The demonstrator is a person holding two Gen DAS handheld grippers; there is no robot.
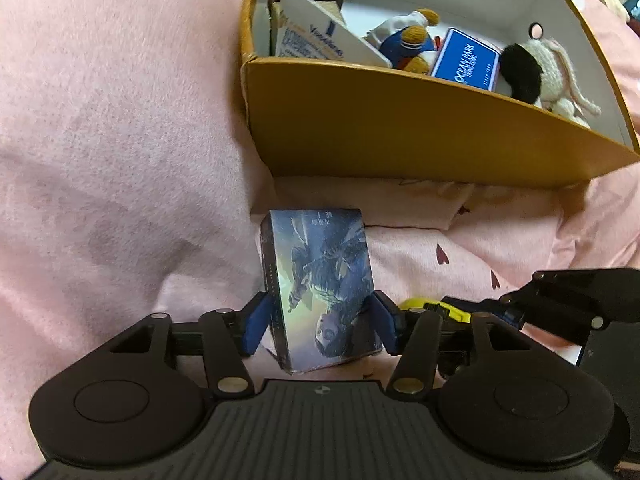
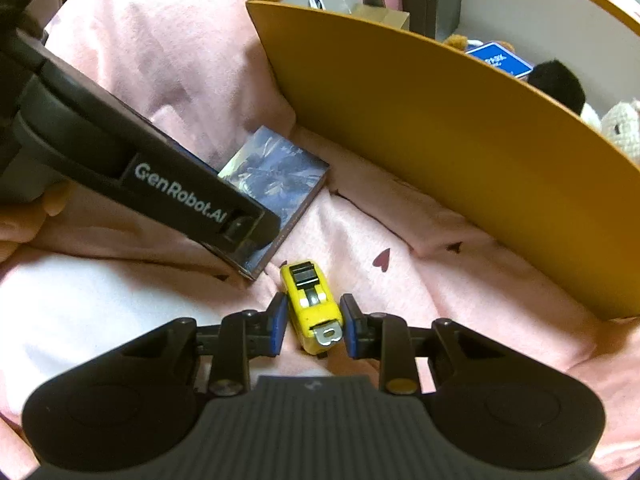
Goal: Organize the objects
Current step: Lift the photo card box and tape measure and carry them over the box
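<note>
My left gripper (image 1: pixel 320 326) is shut on a small box with blue-grey picture art (image 1: pixel 322 284), which rests on the pink bedding; the box also shows in the right wrist view (image 2: pixel 276 184), partly under the left gripper's body. My right gripper (image 2: pixel 314 326) has its blue pads on either side of a yellow tape measure (image 2: pixel 314 304) lying on the bedding; the pads look close to or touching its sides. A corner of the tape measure shows in the left wrist view (image 1: pixel 436 305). An orange cardboard box (image 1: pixel 400 128) stands just beyond, white inside.
Inside the orange box (image 2: pixel 440 128) lie a white card box (image 1: pixel 320 28), a blue and white plush (image 1: pixel 408 42), a blue Ocean Park tin (image 1: pixel 468 60) and a black and white plush (image 1: pixel 540 72). Pink bedding (image 1: pixel 100 120) rises in a mound at the left.
</note>
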